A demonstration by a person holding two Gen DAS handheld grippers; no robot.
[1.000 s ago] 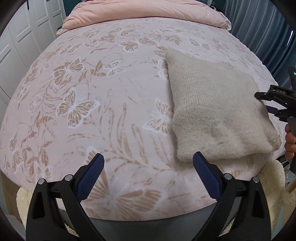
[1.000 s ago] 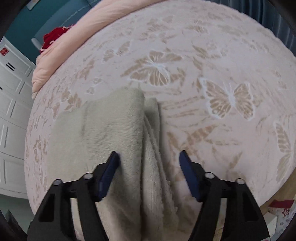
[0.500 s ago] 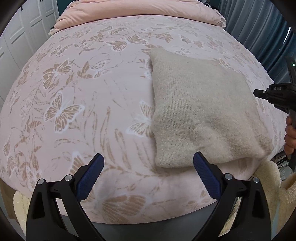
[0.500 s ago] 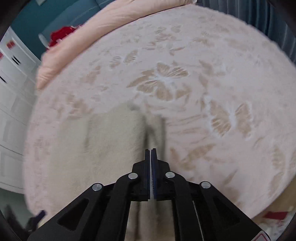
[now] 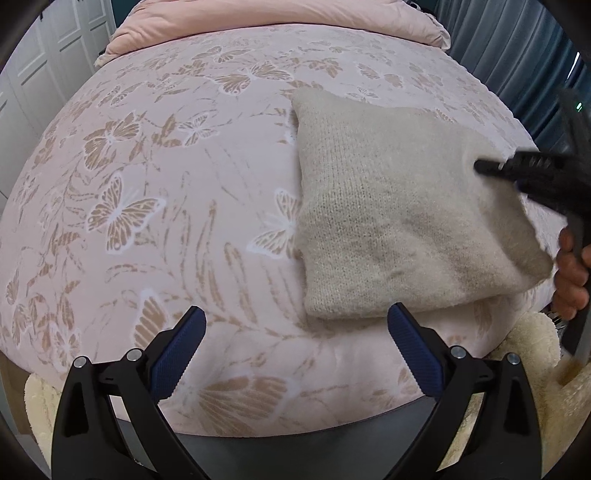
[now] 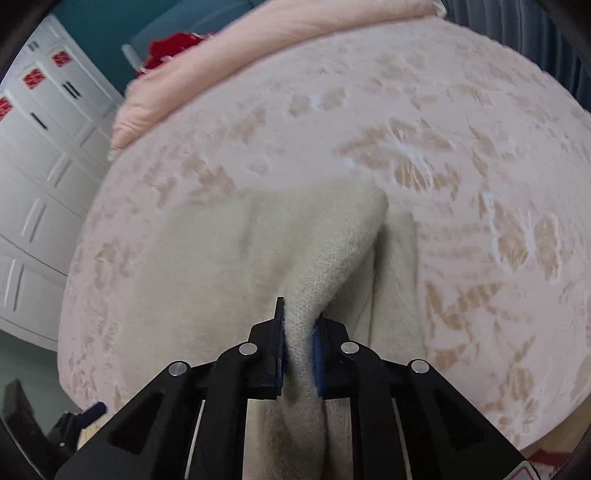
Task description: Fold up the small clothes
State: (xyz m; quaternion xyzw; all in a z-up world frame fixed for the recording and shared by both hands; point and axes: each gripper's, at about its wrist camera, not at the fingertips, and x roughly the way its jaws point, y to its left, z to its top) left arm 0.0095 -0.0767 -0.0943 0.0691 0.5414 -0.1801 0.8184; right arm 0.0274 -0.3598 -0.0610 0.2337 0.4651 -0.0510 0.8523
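A folded beige knit garment (image 5: 399, 206) lies on the pink butterfly-print bedspread (image 5: 166, 177), near the bed's front right corner. My left gripper (image 5: 295, 350) hangs open above the bed's front edge, just short of the garment's near left corner, with nothing between its blue pads. My right gripper (image 6: 300, 332) is shut on the garment's (image 6: 229, 258) right edge, and a ridge of knit is pinched and lifted between its pads. Seen from the left wrist, the right gripper (image 5: 480, 168) reaches in from the right over the garment, with a hand (image 5: 572, 269) holding it.
A pink duvet (image 5: 277, 14) is bunched along the head of the bed. White cupboard doors (image 6: 33, 177) stand to the left and dark blue curtains (image 5: 509, 40) to the right. A cream fluffy rug (image 5: 532, 339) lies beside the bed's front corner.
My right gripper closed on the garment's right edge and has lifted it, raising a ridge of fabric. It has moved inward over the garment. My left gripper stays open in about the same place.
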